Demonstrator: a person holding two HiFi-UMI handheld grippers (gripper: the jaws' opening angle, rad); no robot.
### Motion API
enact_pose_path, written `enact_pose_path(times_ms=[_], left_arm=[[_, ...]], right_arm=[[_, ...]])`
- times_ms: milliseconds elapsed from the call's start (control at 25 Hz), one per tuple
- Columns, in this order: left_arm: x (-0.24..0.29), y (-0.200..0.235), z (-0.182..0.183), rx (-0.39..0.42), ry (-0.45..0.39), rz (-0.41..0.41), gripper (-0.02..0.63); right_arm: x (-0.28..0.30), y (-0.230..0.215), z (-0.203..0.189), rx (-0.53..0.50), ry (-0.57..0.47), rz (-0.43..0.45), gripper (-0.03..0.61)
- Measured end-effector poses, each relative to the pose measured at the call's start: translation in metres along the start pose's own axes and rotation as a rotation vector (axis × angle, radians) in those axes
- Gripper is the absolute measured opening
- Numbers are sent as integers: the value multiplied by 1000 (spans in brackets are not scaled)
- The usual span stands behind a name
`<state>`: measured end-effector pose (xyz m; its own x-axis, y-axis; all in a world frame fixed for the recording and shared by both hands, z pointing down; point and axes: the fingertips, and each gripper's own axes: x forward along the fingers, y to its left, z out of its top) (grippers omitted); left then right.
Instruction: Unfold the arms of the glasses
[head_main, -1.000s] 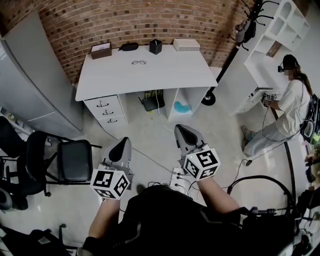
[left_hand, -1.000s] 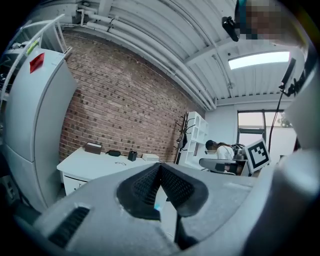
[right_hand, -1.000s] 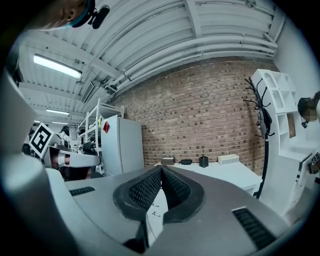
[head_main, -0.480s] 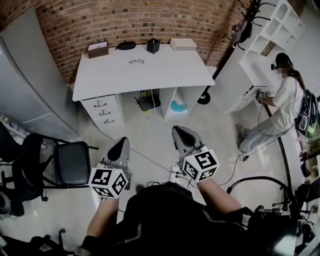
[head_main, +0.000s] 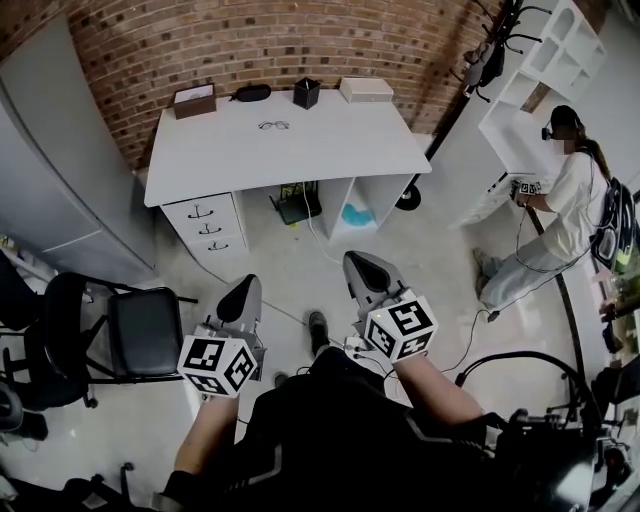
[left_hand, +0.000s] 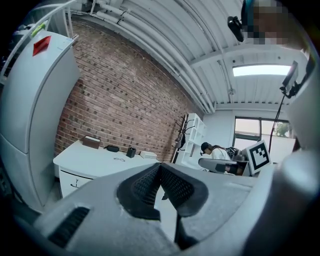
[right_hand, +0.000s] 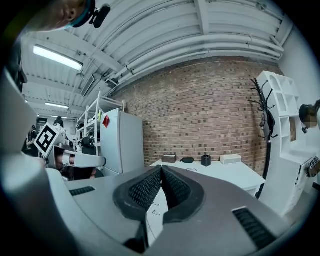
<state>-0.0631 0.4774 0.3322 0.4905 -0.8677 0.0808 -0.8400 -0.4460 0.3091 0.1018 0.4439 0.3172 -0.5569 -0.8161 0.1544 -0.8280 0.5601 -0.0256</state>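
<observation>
Holding both tools well short of the white desk (head_main: 340, 145), you have your left gripper (head_main: 243, 290) and right gripper (head_main: 362, 266) with jaws pressed together, empty; the glasses (head_main: 273, 125) lie on that desk, near the black cup (head_main: 306, 93), untouched

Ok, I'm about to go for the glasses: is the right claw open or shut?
Shut: the right gripper view shows the right claw, black pads pressed together, nothing between them. The glasses lie far off on the desk.
</observation>
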Motion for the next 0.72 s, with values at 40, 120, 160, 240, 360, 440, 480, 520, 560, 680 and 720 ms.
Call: enact_pose_path(times_ms=[40,120,160,240,360,440,480,520,560,680,720], left_arm=[[3,1,2,11,-1,-2,8],[12,6,6,26,-3,7,8],[18,11,7,25,-3,17,8],[32,20,10,14,-1,40,9],[59,25,16,38,-3,51,8],[79,33,18,44,-1,66,8],[89,39,19,33,1,75,8],[99,43,19,22,3,83,8],[110,47,20,17,5,87,8],[142,56,24,23,17,92,8],[153,59,26,24,20,96,9]], right_arm=[[6,-2,0,5,-4,5,8],[20,-8,0,15,-13,17,8],[28,-12,1,20,-18,24,8],[43,-20,3,25,-24,39,8],[64,-40,13,13,-37,55,8],[81,-57,15,13,-38,58,8],[89,-66,16,17,-37,59,8],[97,-74,16,21,-37,59,8],[105,-83,18,25,-37,59,8],[128,-109,22,35,-42,58,8],[135,-117,23,38,-43,60,8]])
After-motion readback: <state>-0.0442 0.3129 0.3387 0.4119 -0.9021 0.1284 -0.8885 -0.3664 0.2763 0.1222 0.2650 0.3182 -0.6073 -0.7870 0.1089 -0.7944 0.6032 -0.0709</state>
